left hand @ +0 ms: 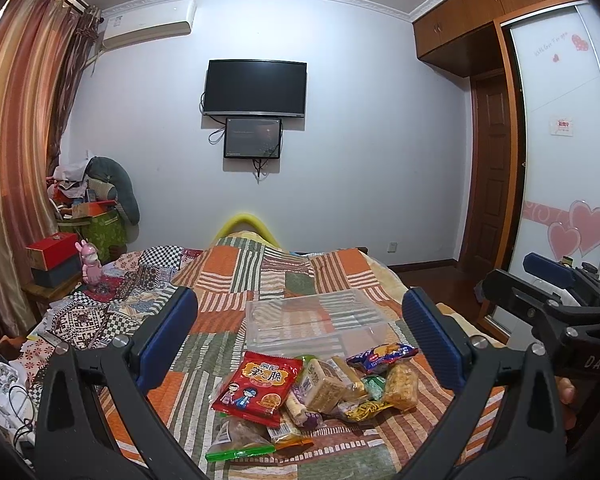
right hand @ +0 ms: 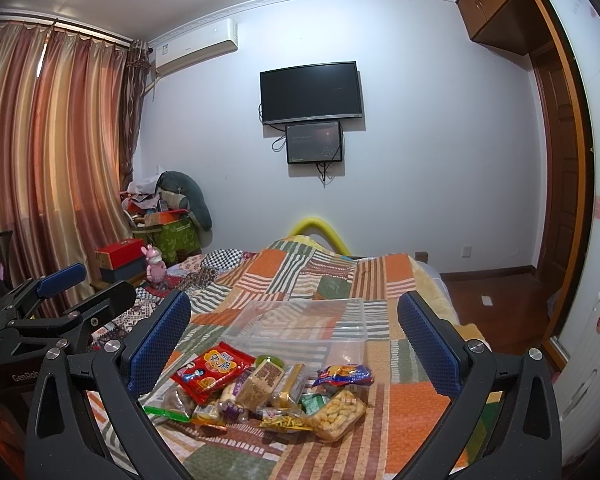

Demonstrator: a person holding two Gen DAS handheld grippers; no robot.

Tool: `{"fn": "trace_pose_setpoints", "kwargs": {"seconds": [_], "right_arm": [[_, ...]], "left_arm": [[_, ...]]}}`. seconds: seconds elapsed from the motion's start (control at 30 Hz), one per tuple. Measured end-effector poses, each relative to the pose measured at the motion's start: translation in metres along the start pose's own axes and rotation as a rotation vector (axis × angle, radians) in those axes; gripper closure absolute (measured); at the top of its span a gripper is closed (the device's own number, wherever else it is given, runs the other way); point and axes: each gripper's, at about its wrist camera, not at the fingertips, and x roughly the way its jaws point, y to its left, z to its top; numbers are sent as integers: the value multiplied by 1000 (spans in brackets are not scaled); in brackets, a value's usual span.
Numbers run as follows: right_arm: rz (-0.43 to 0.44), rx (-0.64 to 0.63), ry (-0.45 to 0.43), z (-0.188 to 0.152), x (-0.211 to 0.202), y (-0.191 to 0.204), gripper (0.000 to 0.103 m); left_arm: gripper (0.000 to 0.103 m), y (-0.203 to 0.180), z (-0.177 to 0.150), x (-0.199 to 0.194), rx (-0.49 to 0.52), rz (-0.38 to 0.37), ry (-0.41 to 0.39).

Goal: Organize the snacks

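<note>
bedspread (left hand: 228,292) around snacks (left hand: 300,392) bare

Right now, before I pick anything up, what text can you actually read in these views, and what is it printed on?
"DAS": white letters on the body of the right tongs, seen from the left wrist view.
"GenRob", cut off at the frame edge: on the body of the left tongs, seen from the right wrist view.
red snack packet: large Chinese characters, too distorted to read.
wardrobe door: faint cursive line, too blurred.
Other snack wrappers: print too small.
</note>
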Motion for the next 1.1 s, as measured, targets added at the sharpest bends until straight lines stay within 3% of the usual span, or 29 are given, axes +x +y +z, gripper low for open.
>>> {"fn": "trace_pose_setpoints", "kwargs": {"seconds": [0.27,0.4,0.53,0.77,0.93,1.1], "right_arm": [[-3,3,12,-2,3,-1,0],[-11,13,26,-5,8,-5,0],[-23,18,63,-12,18,-12,0],[-38,8,167,-27,46,-26,10],[-19,13,276,-40,73,-38,21],[-2,44,375,-55,100,-53,23]], "left_arm": [[0,4,-2,3,-11,-16,10],[11,11,-6,12,-33,-22,39],[19,20,-13,31,-43,-13,102],[20,34,-40,71,-12,12,230],[20,48,-65,106,-8,-6,353],[19,60,-85,138,-14,-34,445]]}}
